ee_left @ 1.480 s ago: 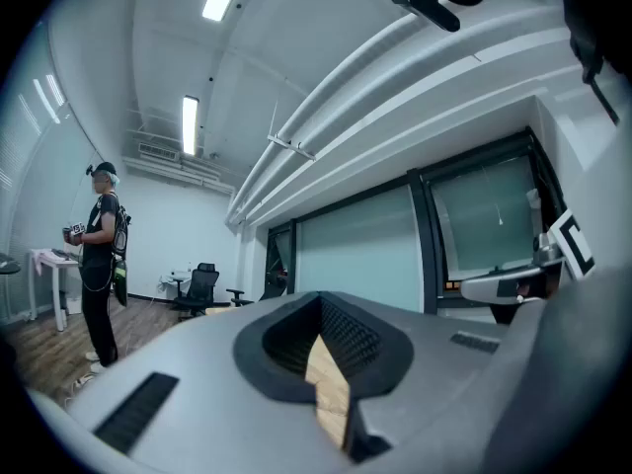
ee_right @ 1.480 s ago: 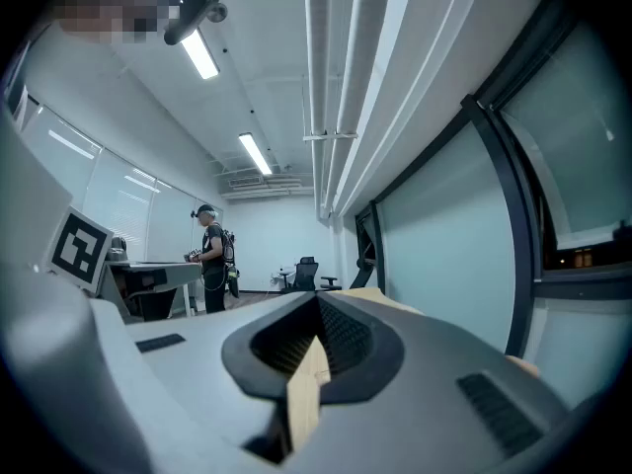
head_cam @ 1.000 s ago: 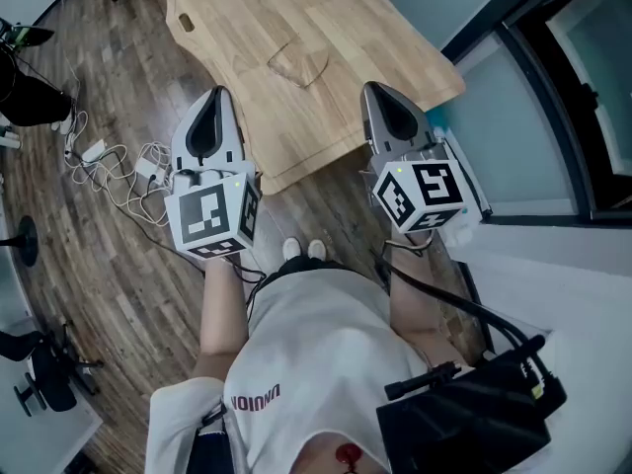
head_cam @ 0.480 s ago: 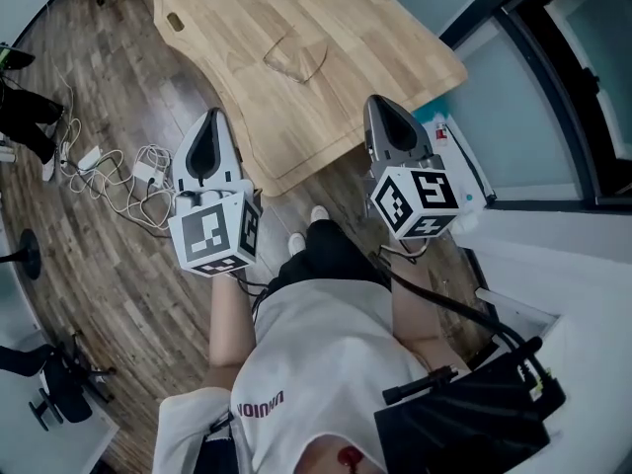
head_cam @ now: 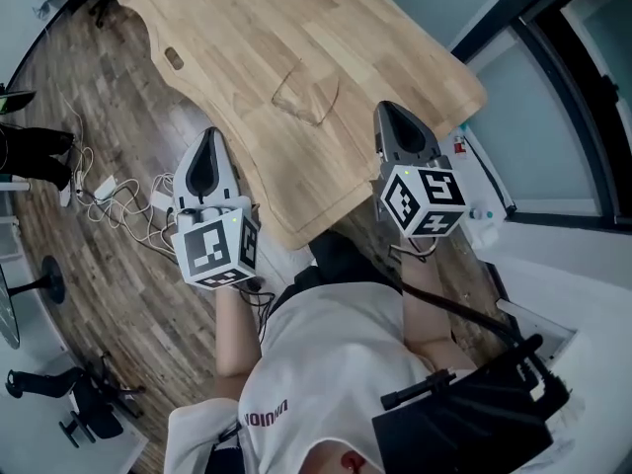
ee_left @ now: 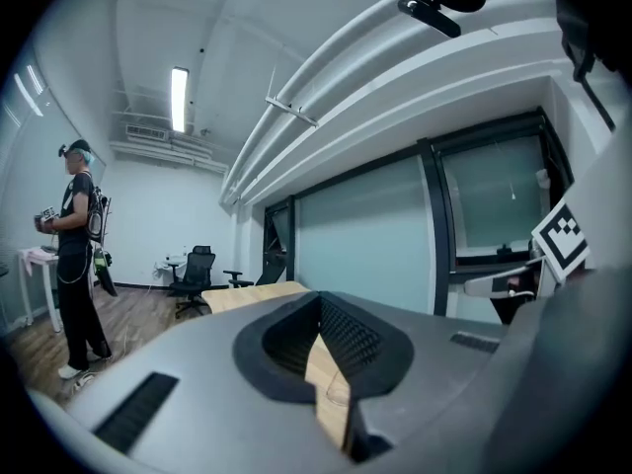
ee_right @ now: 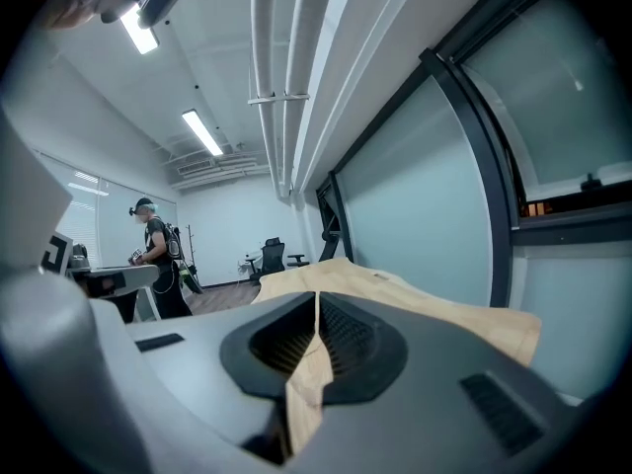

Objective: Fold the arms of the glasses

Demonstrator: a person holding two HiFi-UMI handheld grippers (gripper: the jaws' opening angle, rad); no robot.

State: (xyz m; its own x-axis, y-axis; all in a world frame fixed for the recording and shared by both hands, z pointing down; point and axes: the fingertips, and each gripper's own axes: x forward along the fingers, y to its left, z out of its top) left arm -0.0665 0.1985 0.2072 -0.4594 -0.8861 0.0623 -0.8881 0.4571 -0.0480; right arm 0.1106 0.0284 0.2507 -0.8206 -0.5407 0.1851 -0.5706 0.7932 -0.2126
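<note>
Item: glasses (head_cam: 306, 94). Clear frame, hard to make out against the wood. They lie on the table (head_cam: 237, 28), about the middle of its near half, and nothing touches them. From the head view I cannot tell whether the arms are folded or spread.

Item: table. Pale wood top with rounded corners and a small slot (head_cam: 174, 57) near its left edge. It stands on a dark plank floor (head_cam: 118, 284).

Item: left gripper (head_cam: 209, 134). Held over the floor just beside the table's near edge, pointing toward the top. Its marker cube (head_cam: 217, 250) faces the head camera. In the left gripper view the claw (ee_left: 321, 309) is pressed together at the tips with nothing between the ribbed pads. It is well apart from the glasses.

Item: right gripper (head_cam: 394, 109). Held over the table's near right edge, with its marker cube (head_cam: 425, 197) behind it. In the right gripper view the claw (ee_right: 316, 306) is likewise pressed together and pinches nothing; only the table top shows beyond it. It is well apart from the glasses.

Item: surroundings. White cables (head_cam: 118, 191) lie tangled on the floor at left. A black office chair (head_cam: 89, 413) stands at lower left. A black case (head_cam: 464, 423) sits at the wearer's right side. A glass partition (head_cam: 553, 117) runs along the right. A second person (ee_left: 79, 255) stands far off in the left gripper view.
</note>
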